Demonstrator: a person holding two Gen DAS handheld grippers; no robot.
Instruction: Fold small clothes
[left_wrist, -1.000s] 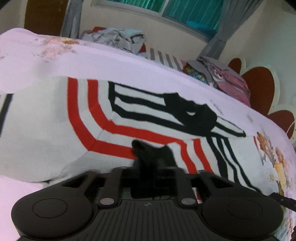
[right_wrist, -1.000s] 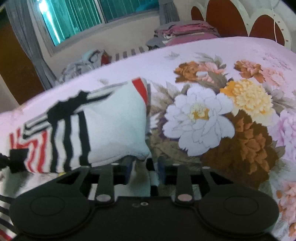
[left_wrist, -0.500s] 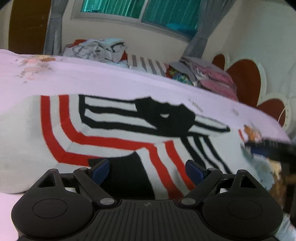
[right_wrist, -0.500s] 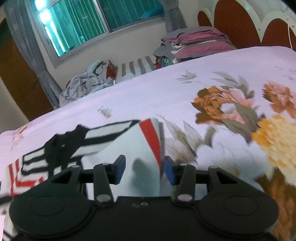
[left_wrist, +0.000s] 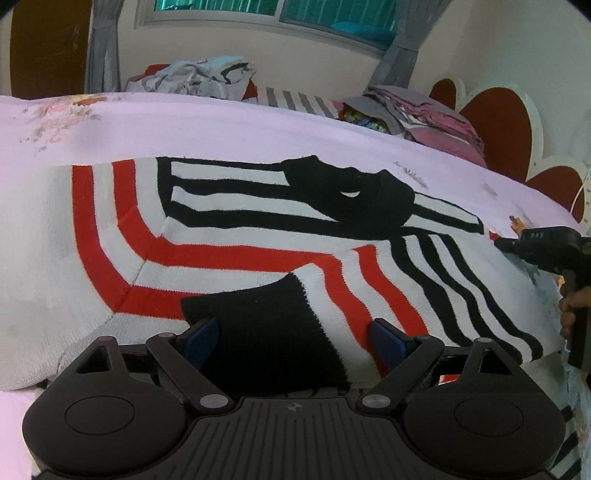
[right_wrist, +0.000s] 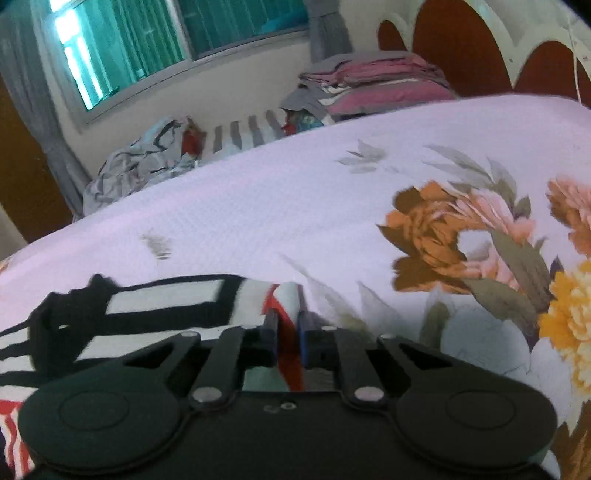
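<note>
**While spread on the bed, striped sweater pinched at one edge**

Where pink floral bedspread covers the bed, sweater lies flat: white knit, red and black stripes, black cuff nearest the camera. Left gripper low over the sweater's near edge, blue pads spread wide either side of the cuff, gripping nothing. Right gripper at the sweater's far-right edge, fingers nearly together, pinching a red-and-white fold. Beyond the sweater, at the bed's far side: crumpled grey clothes, a striped cloth, a folded pink and grey stack. Behind those, cream wall, teal window, grey curtains. Right of the stack, scalloped brown headboard.
</note>
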